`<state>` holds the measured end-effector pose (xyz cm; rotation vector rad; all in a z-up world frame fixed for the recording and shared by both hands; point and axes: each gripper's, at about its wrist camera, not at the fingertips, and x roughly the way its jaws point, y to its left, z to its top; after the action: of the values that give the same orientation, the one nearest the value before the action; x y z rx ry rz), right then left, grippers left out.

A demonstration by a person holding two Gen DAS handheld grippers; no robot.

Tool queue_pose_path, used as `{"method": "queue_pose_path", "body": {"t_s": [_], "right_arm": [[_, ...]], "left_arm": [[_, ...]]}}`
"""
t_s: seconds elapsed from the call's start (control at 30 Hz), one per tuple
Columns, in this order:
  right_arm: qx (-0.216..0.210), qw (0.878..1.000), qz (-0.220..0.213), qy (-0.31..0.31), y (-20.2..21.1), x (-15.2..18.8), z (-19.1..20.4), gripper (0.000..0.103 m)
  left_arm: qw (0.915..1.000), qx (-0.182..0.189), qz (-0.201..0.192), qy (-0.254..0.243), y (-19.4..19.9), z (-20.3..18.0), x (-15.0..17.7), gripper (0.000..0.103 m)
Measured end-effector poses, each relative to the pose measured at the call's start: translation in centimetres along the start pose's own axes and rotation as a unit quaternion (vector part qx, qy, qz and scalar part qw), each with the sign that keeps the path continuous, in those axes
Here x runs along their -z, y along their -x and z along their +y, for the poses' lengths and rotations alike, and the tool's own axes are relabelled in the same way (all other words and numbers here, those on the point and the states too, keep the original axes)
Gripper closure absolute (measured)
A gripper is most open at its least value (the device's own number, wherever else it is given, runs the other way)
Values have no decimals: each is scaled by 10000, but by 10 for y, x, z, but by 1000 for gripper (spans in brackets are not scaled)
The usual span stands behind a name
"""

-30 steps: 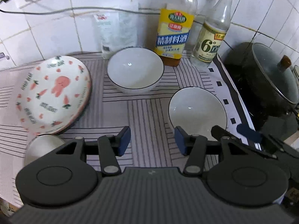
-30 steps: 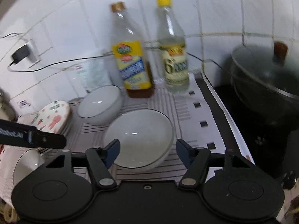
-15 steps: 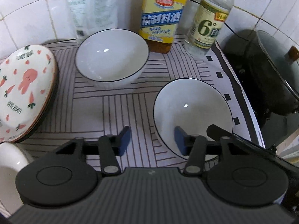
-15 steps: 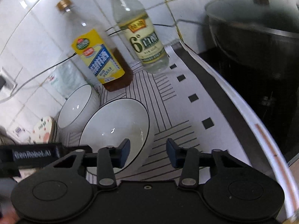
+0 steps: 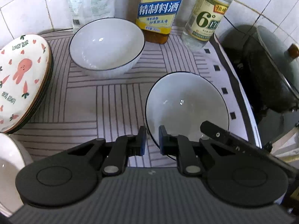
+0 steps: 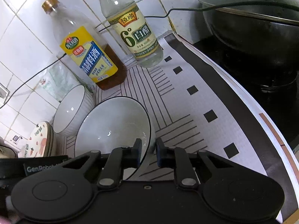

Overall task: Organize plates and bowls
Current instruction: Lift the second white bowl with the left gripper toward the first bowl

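Two white bowls with thin dark rims stand on the striped mat [image 5: 112, 102]. My left gripper [image 5: 151, 141] has its jaws closing on the near bowl [image 5: 186, 104], pads pressed on either side of its near-left rim. My right gripper [image 6: 149, 153] has its jaws closing on the same near bowl [image 6: 112, 128], one pad inside and one outside the right rim. The far bowl [image 5: 106, 43] sits untouched by the wall. A stack of plates, the top one a rabbit-patterned plate [image 5: 20, 80], leans at the left.
A yellow-labelled cooking wine bottle [image 5: 158, 11] and a clear vinegar bottle [image 5: 205, 18] stand against the tiled wall, with a salt bag [image 5: 89, 1] beside them. A black lidded pot [image 5: 271, 71] sits on the stove at right. Another white dish [image 5: 9, 168] shows at lower left.
Both grippers came down onto the near bowl and went from wide open to pinched on its rim, left on the left side, right on the right side. The right one rolled.
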<state>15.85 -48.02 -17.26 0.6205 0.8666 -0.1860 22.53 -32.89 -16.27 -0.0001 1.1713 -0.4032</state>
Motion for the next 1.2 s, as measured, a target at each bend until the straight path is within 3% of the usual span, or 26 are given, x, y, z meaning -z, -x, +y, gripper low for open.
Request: {"method": "queue_pose_path", "body": {"t_s": [0.37, 0.8, 1.2], "right_arm": [[-325, 9990, 252, 151, 25, 13, 16, 84], [-848, 9933, 731, 279, 54, 27, 48, 84], [-1220, 9829, 991, 959, 58, 43, 110, 84]], "left_arm": [[9996, -222, 143, 75, 36, 15, 21, 90], [9985, -532, 18, 95, 99, 40, 47, 90], [9953, -823, 10, 502, 131, 101, 71, 90]]}}
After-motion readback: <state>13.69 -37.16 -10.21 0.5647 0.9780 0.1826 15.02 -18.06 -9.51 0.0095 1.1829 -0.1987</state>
